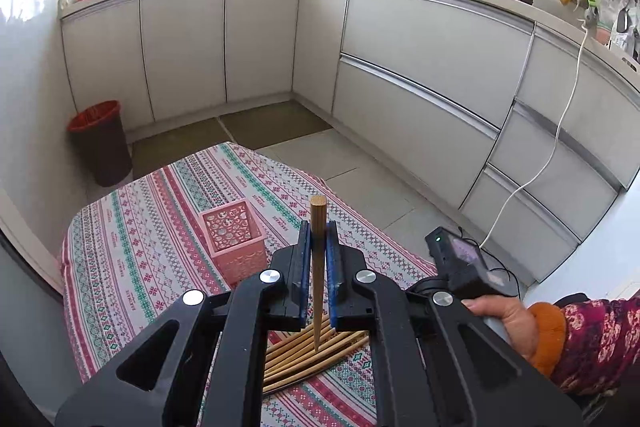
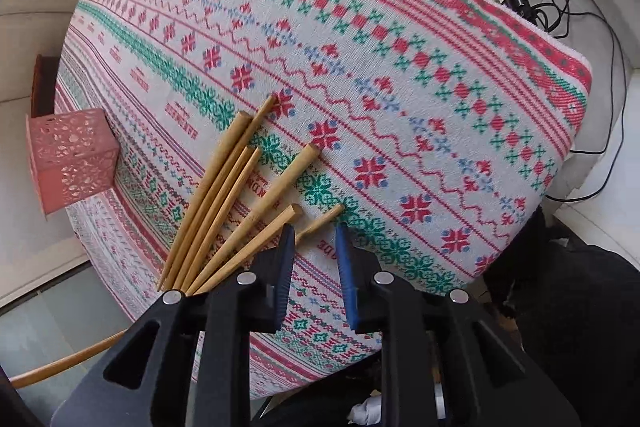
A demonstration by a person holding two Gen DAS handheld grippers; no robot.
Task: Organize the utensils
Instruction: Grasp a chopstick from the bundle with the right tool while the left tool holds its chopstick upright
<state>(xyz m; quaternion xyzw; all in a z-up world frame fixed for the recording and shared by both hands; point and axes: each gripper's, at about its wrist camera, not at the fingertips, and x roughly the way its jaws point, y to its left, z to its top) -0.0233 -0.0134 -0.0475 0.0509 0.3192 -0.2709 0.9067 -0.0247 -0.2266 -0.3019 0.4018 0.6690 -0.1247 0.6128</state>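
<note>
Chopsticks [image 2: 224,211] lie in a loose fan on the patterned cloth [image 2: 400,87] that covers the tabletop, their thick ends pointing to the far side and their thin tips gathered at the near left. The left gripper [image 1: 319,227] is clenched on a single chopstick [image 1: 318,267], which stands almost upright between the blue fingers [image 1: 333,259], with its round thick end above them and its thin tip hanging just over the pile. A pink perforated holder [image 1: 234,241] stands on the cloth to the left of this gripper, apart from it. The right gripper [image 2: 314,231] has its fingers released and holds nothing; it hovers at the near right edge of the fan, with the nearest chopstick passing just by its left finger. On the floor at the far left stands a red bin [image 1: 100,143].
</note>
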